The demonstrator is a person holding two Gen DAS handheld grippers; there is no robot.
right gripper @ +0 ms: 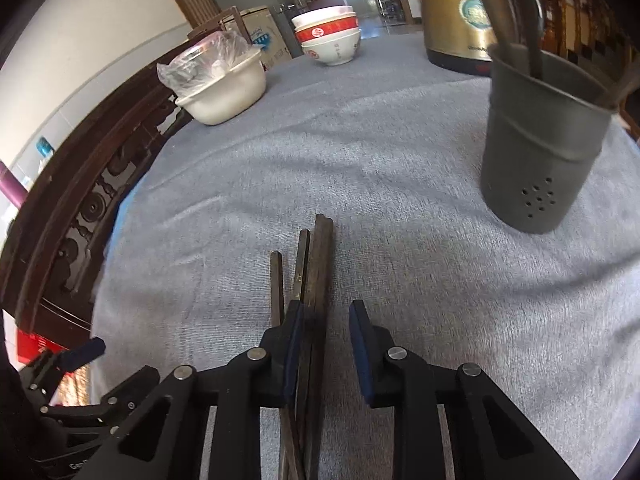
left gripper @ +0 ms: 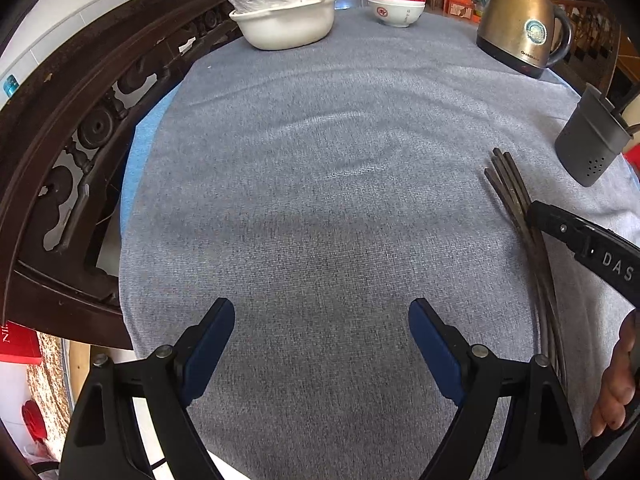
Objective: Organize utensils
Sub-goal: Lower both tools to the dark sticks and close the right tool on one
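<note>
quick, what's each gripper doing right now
left gripper: open, nothing between its jaws.
right gripper: open around the chopsticks, pads not yet pressing on them.

Four chopsticks [right gripper: 310,280], three stacked bowls [right gripper: 328,38]

Left hand-held gripper [left gripper: 322,330] spread wide, right hand-held gripper [right gripper: 325,334] partly closed

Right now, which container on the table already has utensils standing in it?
The grey perforated holder, at the right, with dark sticks upright inside. The white basin holds a plastic bag; the stacked bowls show nothing.
</note>
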